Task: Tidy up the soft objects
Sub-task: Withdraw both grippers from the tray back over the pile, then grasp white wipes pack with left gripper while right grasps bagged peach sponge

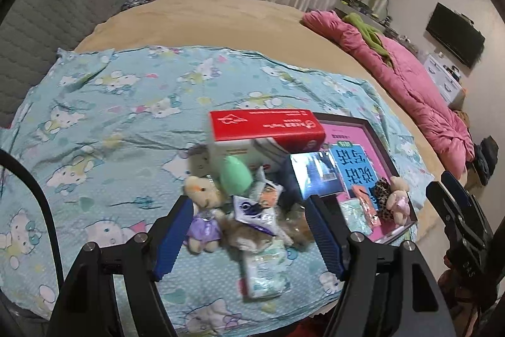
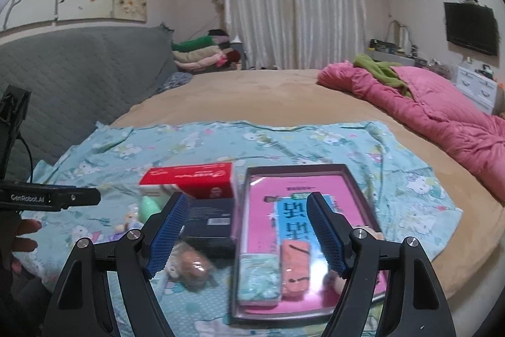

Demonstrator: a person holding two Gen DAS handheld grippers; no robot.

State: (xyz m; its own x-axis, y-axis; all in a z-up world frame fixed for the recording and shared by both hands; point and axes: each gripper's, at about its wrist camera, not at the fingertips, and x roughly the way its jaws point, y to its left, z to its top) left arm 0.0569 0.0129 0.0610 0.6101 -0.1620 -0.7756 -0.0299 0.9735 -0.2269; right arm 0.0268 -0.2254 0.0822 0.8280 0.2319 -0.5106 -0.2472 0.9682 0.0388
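On the bed: blue sheet [image 1: 94, 116]
Left gripper [image 1: 249, 229]: jaws apart, empty, above bear [image 1: 203, 210] and packets [image 1: 265, 270]
Right gripper [image 2: 246, 232]: jaws apart, empty, over tray [image 2: 363, 188]
Tray: holds two pouches [image 2: 293, 270]

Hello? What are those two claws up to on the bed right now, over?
Both claws, left and right, open, empty, above the bed. Soft toys and packets loose beside pink tray. Red box crowds the pile.

Left tool [image 1: 249, 229] open above teddy bear [image 1: 203, 210], tissue packet [image 1: 266, 269].
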